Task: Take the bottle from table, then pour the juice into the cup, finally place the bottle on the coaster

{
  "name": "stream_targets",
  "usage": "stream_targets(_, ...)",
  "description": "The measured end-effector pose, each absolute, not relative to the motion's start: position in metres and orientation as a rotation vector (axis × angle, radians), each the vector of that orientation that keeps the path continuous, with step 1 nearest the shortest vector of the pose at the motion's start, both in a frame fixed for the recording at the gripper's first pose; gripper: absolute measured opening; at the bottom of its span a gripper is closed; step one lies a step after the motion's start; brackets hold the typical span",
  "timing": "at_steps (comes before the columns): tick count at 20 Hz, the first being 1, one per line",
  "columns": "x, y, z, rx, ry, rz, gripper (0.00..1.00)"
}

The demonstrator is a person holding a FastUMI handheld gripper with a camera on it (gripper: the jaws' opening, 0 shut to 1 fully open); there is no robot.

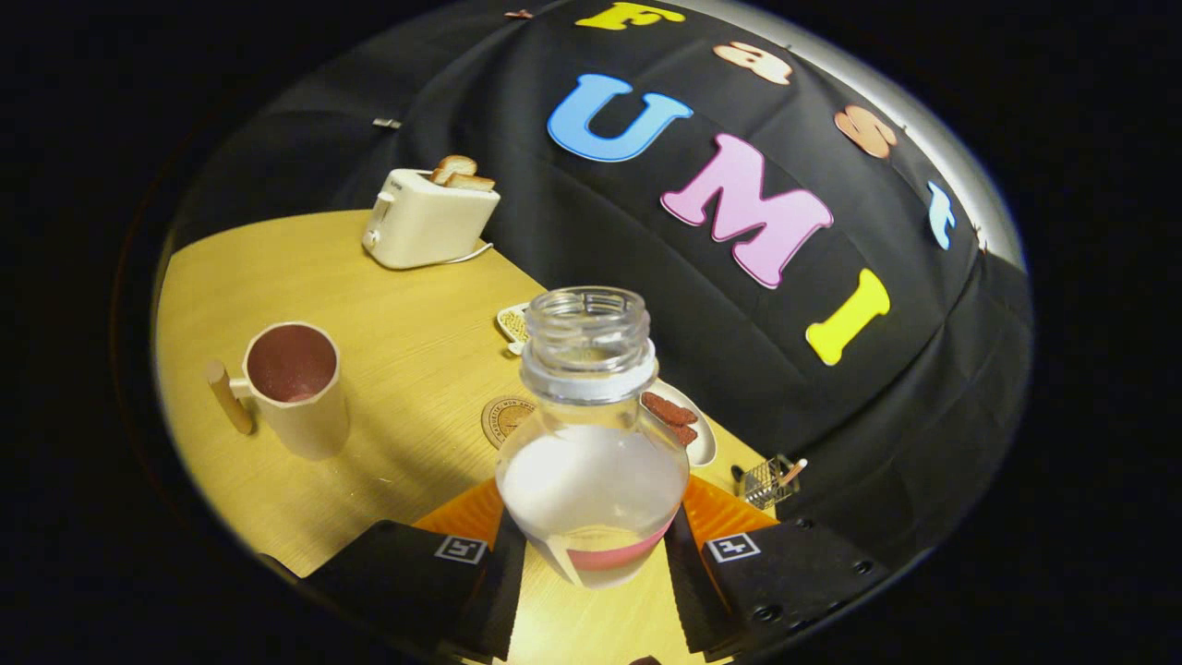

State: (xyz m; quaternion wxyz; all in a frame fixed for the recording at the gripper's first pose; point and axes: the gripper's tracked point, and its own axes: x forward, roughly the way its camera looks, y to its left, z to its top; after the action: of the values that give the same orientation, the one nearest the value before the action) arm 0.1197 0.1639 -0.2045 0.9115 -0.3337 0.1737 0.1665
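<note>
Between our two fingers sits the bottle (592, 443), its clear body pinched on both sides by the gripper (593, 545), so we hold it firmly with the cap off and the open mouth pointing up and away from us. Pale juice fills roughly the lower half, and the whole scene leans, which tells us we are carrying the bottle tilted above the table (388, 314). Our chief worry is spilling: with no cap, a quick swing or an early tip would send juice onto the table before the mouth is over the cup (294, 386), which stands well off to the left of our fingers, its handle turned away to its left. A smooth round bottle could also twist or slide in our grip as we tilt it. Just beyond the bottle and slightly left lies the round coaster (504, 420), partly hidden behind it. Close to the right of the bottle's neck is a plate (694, 434) with reddish-brown pieces, near the coaster, so we could knock it when setting down. Farther right stands a small wire basket (768, 480), a small dish (513, 325) lies beyond the coaster, and a toaster (427, 222) with bread stands far beyond the cup.
</note>
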Motion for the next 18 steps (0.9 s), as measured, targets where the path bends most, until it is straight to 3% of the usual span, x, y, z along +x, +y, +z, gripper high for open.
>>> stream_targets(9, 0.102, 0.229, -0.203, -0.981, 0.240, 0.398, 0.70)
stream_targets(18, 0.111, 0.224, -0.199, -1.183, 0.184, 0.363, 0.70)
